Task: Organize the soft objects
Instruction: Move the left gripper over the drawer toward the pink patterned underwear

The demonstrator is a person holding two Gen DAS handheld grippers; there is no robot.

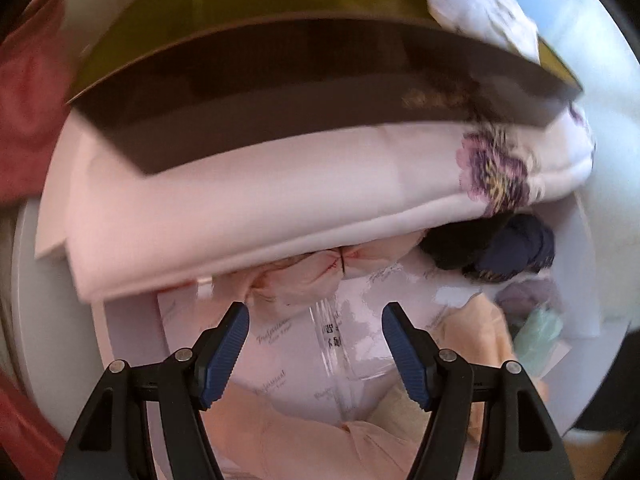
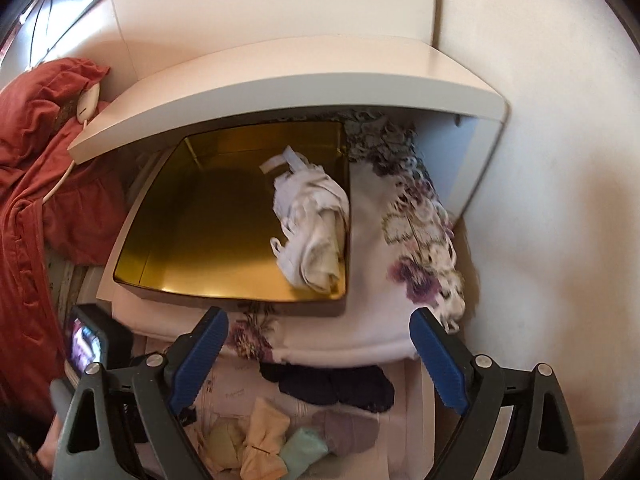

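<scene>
A gold-lined box (image 2: 224, 216) sits on folded white floral fabric (image 2: 416, 240) inside a white cabinet. A bundle of white cloth (image 2: 312, 224) lies in the box's right side. Below the fabric is a drawer holding a dark navy garment (image 2: 336, 388), peach cloth (image 2: 264, 432), a mint piece (image 2: 304, 450) and a mauve piece (image 2: 348, 426). My right gripper (image 2: 320, 364) is open and empty above the drawer. My left gripper (image 1: 316, 356) is open and empty over a clear printed plastic bag (image 1: 320, 344) in the drawer, below the fabric's folded edge (image 1: 240, 216).
The cabinet's white top shelf (image 2: 280, 84) overhangs the box. A red bed cover (image 2: 36, 168) with a white cable lies at the left. A white wall (image 2: 560, 200) stands at the right. The box's dark outer wall (image 1: 304, 92) fills the upper left wrist view.
</scene>
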